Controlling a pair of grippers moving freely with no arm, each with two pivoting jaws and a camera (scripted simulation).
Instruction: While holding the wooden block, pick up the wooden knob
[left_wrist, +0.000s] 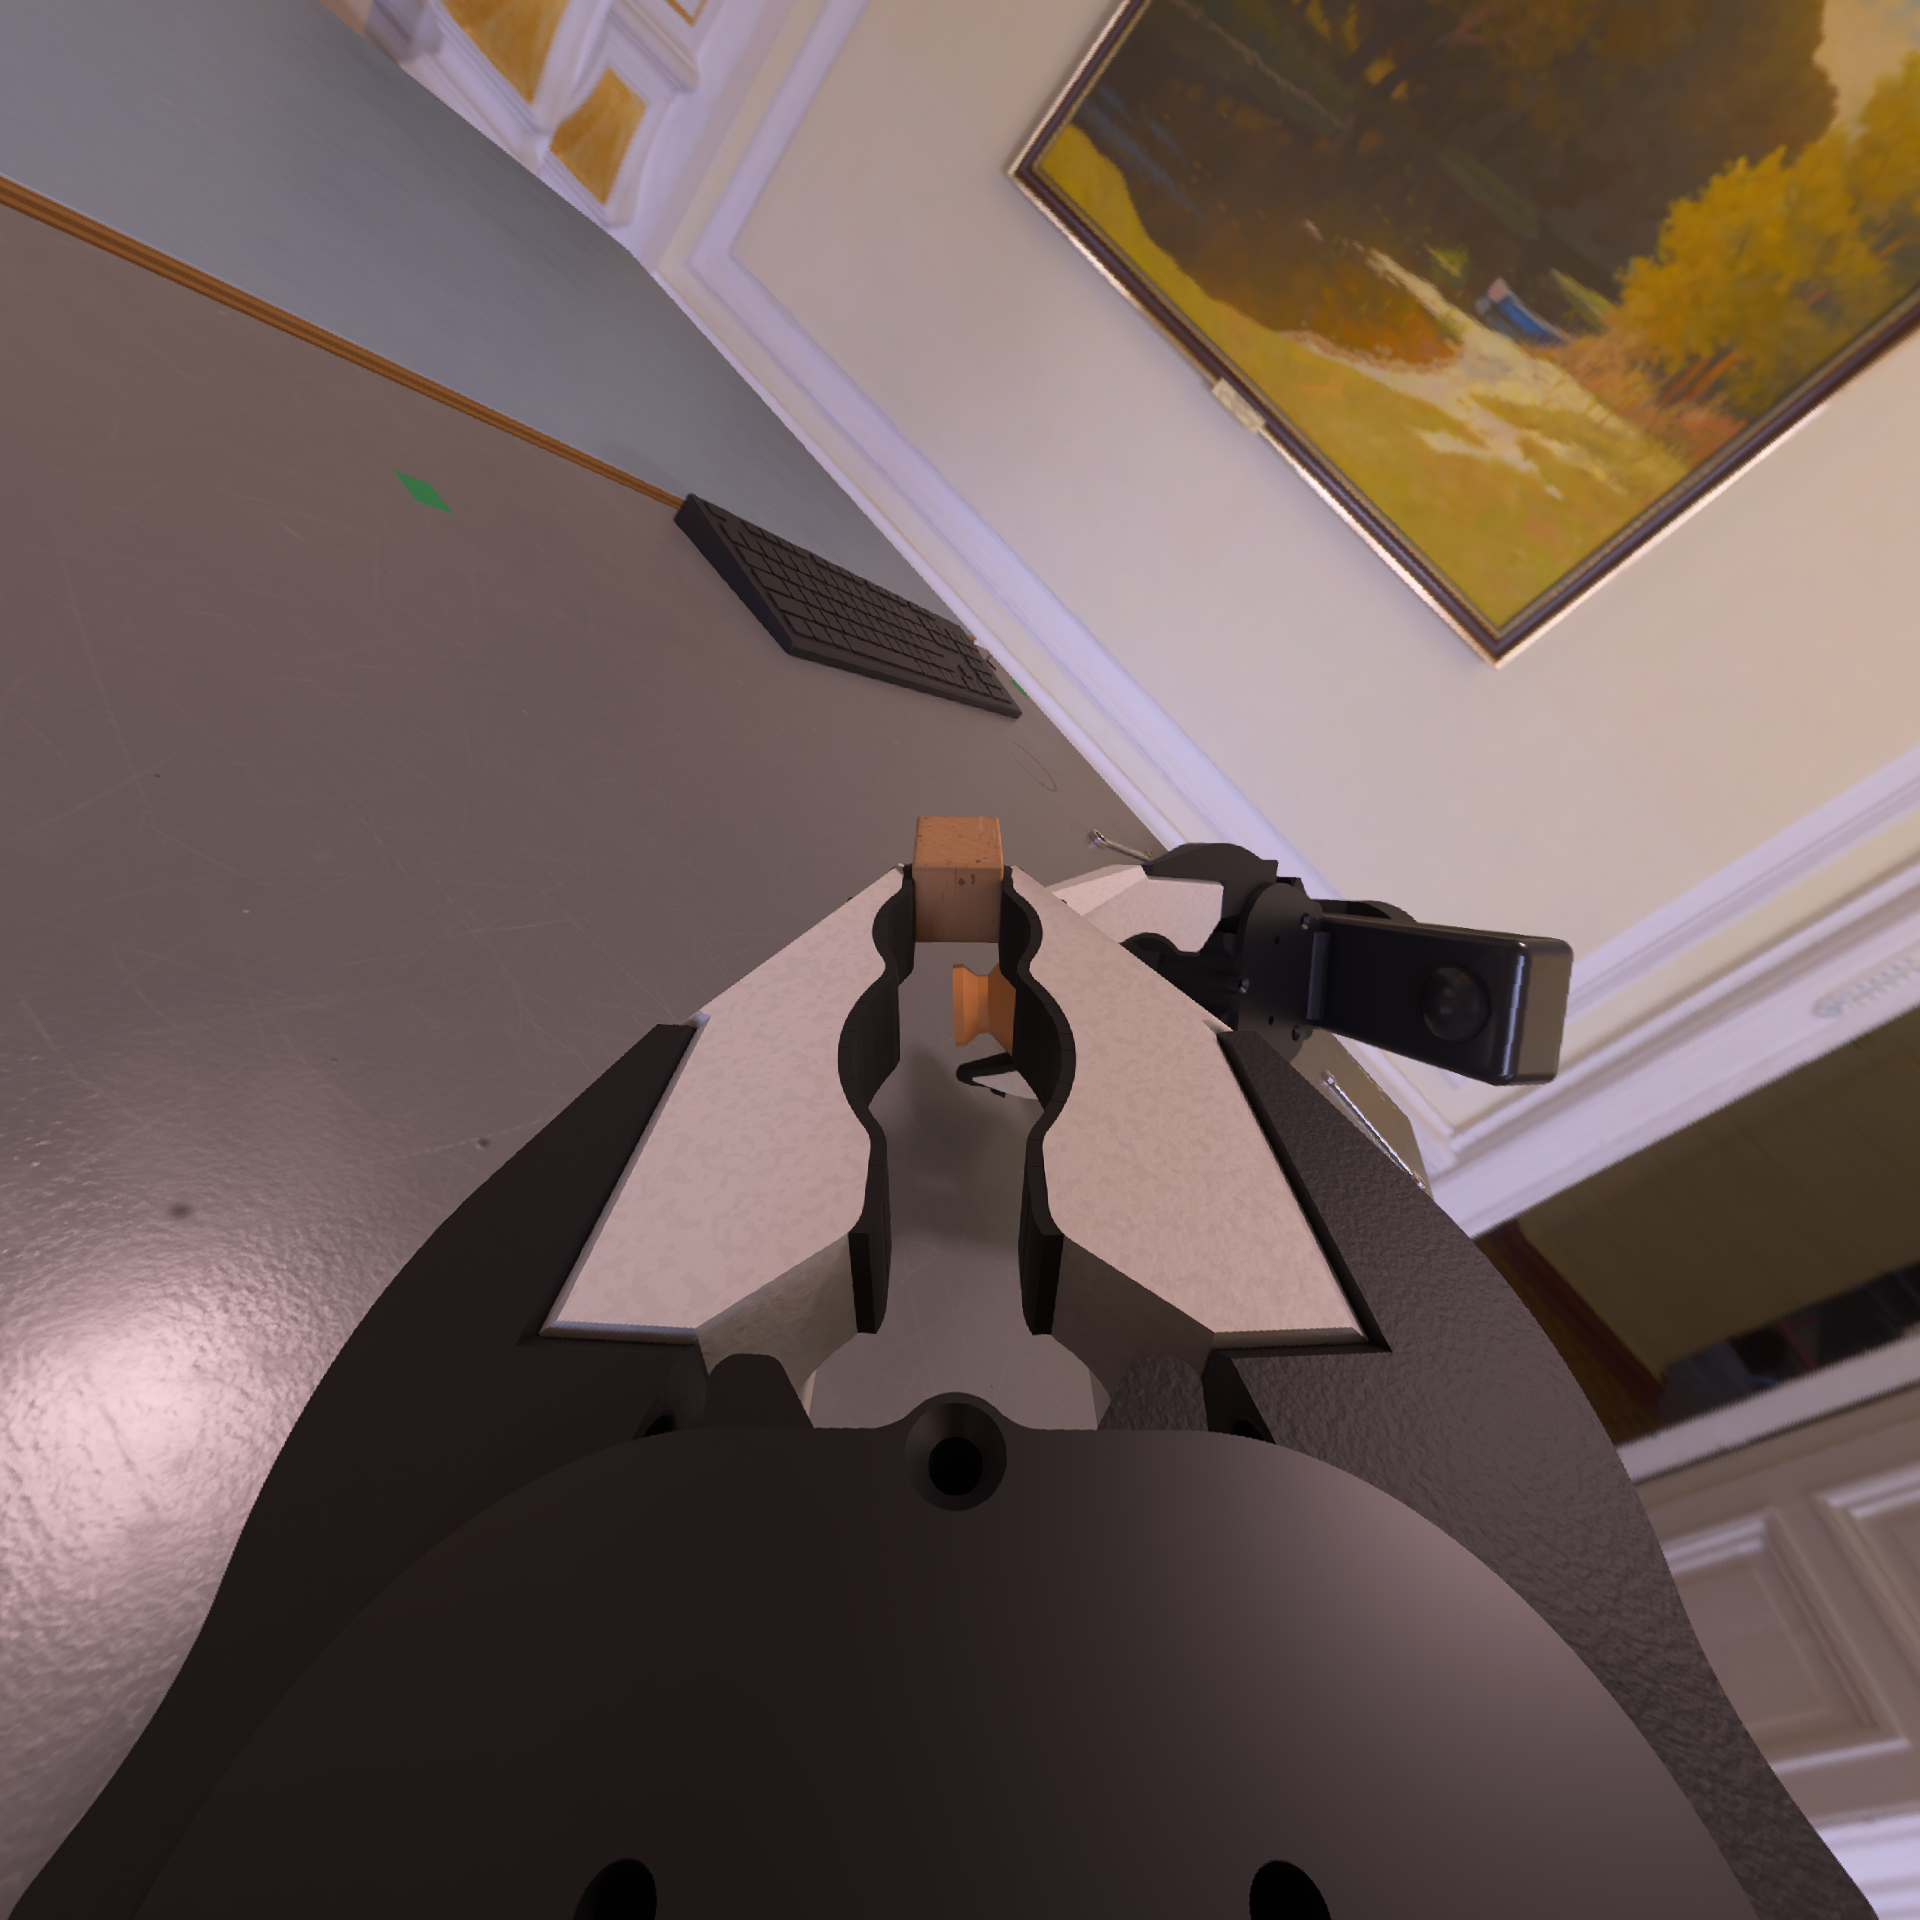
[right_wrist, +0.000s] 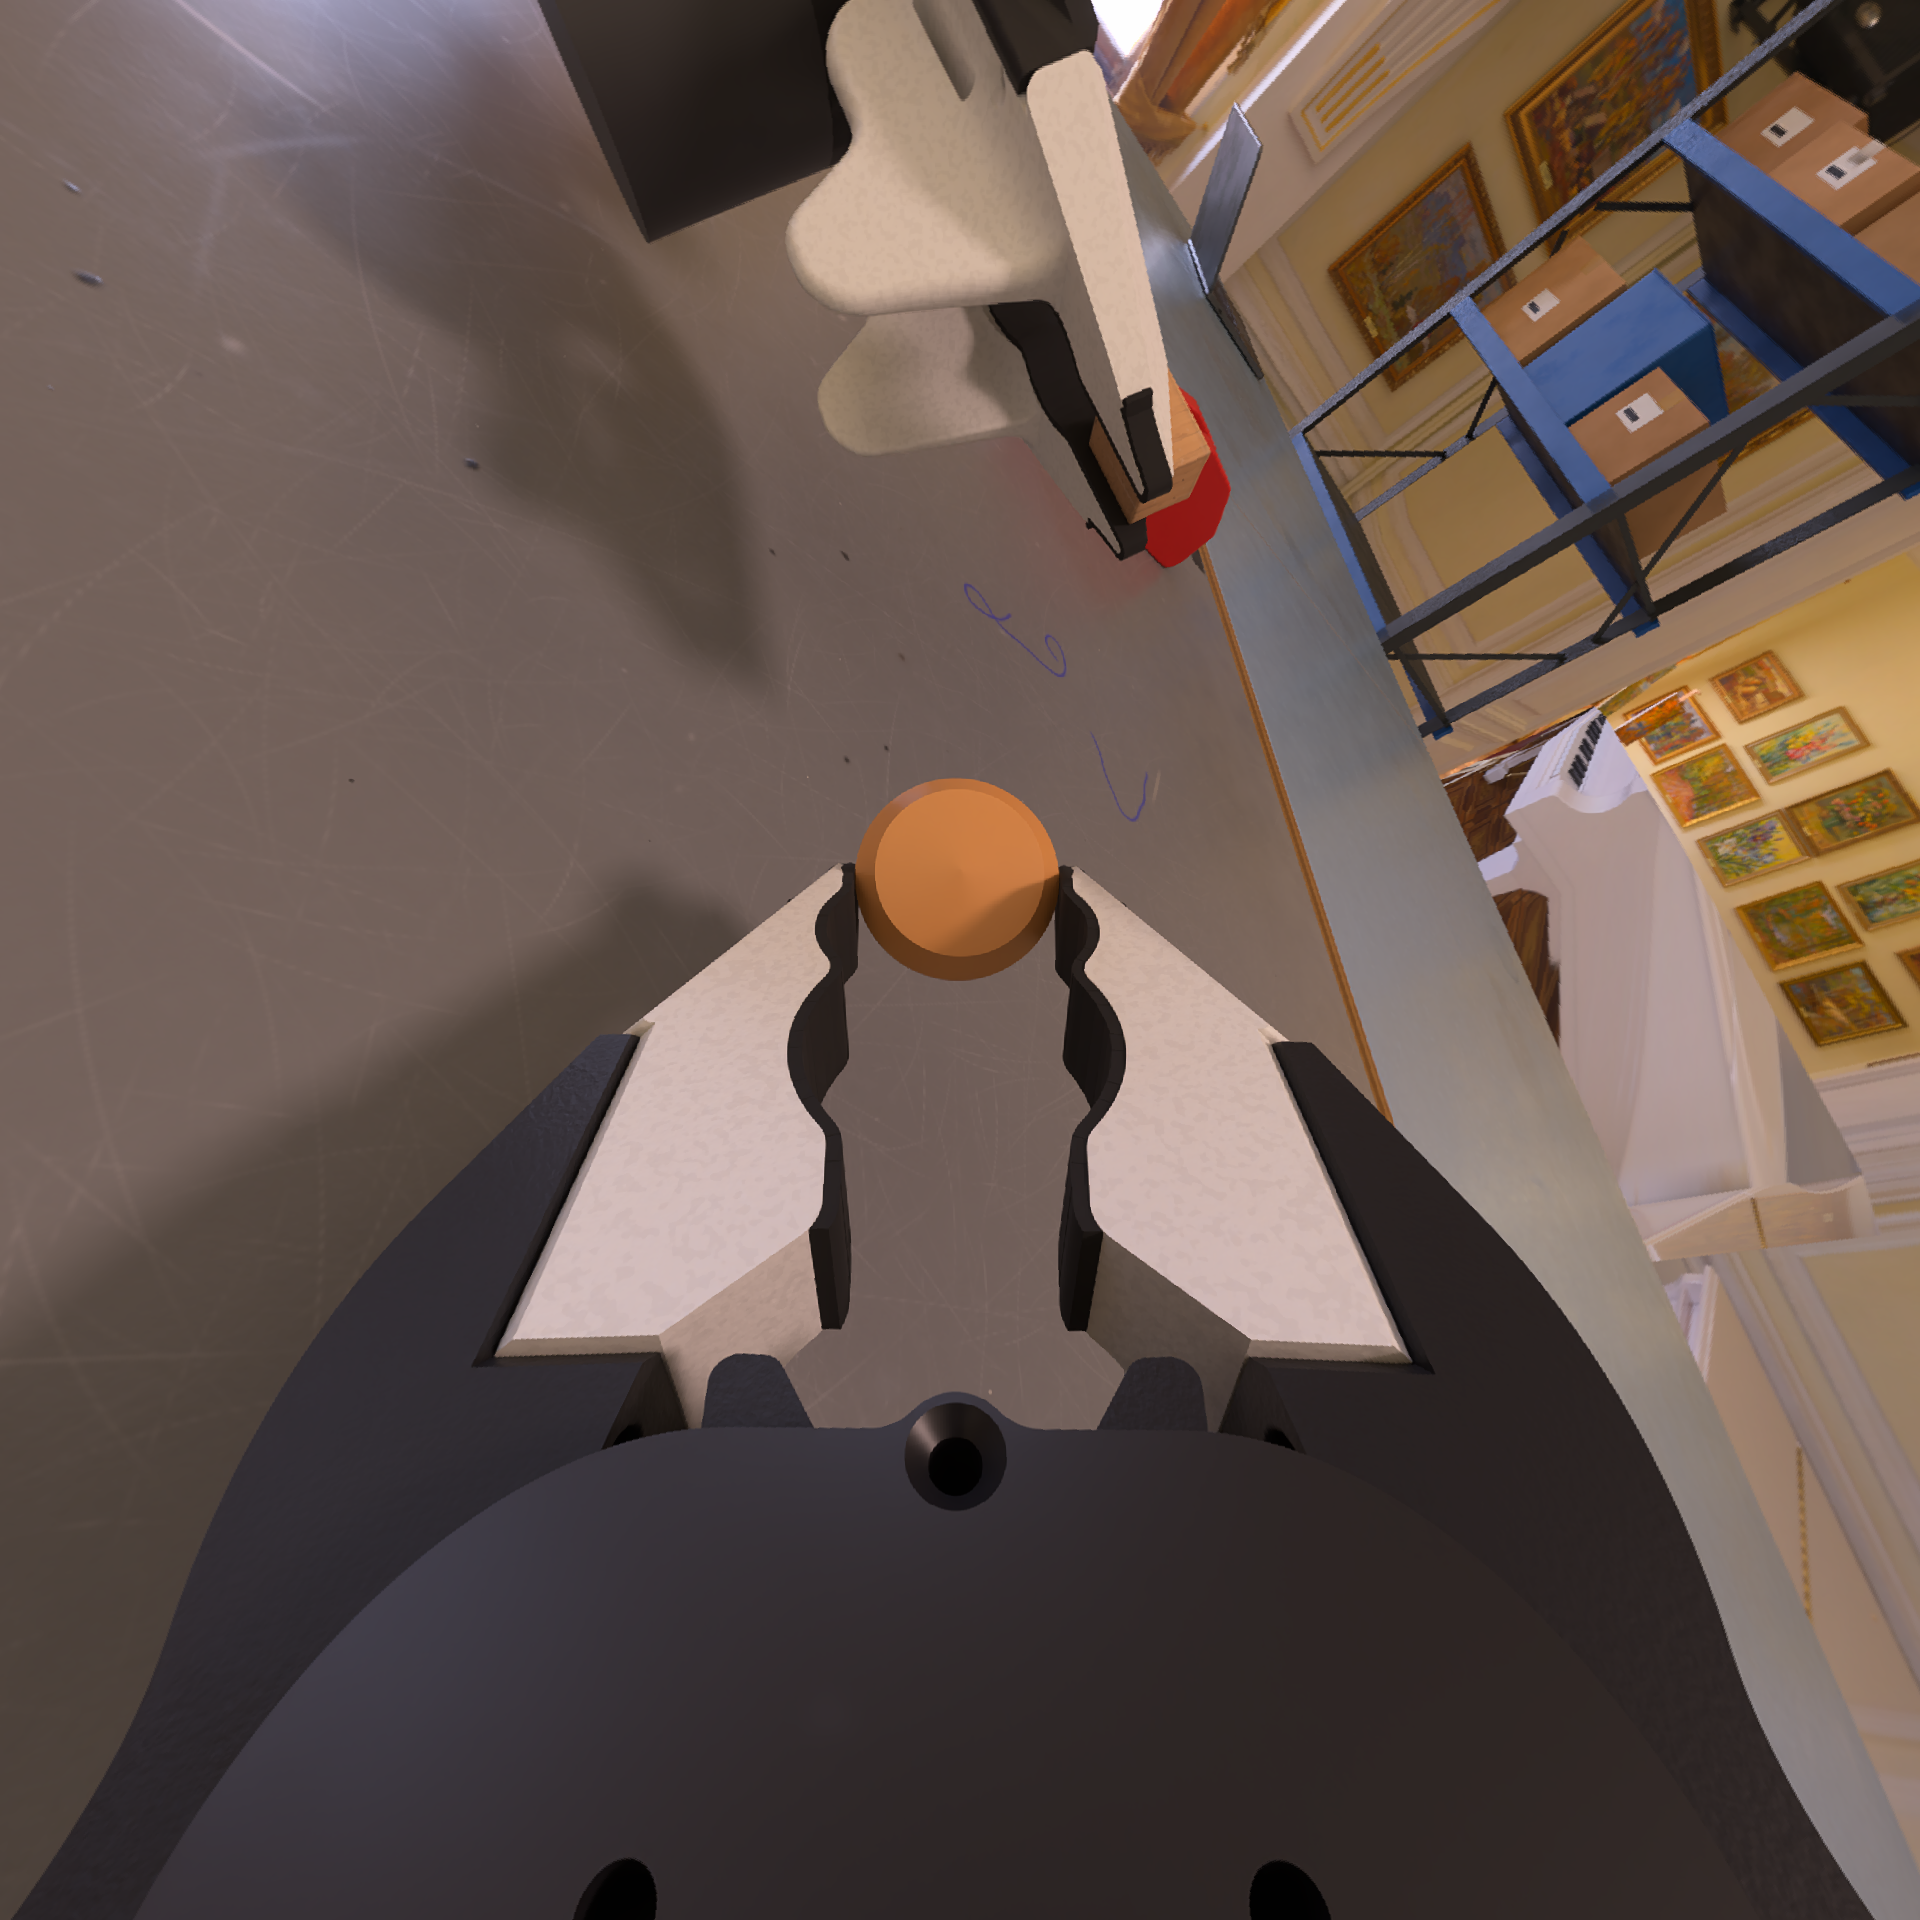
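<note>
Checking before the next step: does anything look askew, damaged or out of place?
Nothing stands out. The left gripper holds the wooden block squarely; the right gripper clamps the wooden knob evenly.

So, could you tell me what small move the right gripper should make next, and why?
Probably a short, straight lift. The right gripper already has its fingertips against both sides of the knob, so it looks gripped, and the left gripper holds the block.

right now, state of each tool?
Left tool: closed on the wooden block.
Right tool: closed on the wooden knob.
</note>
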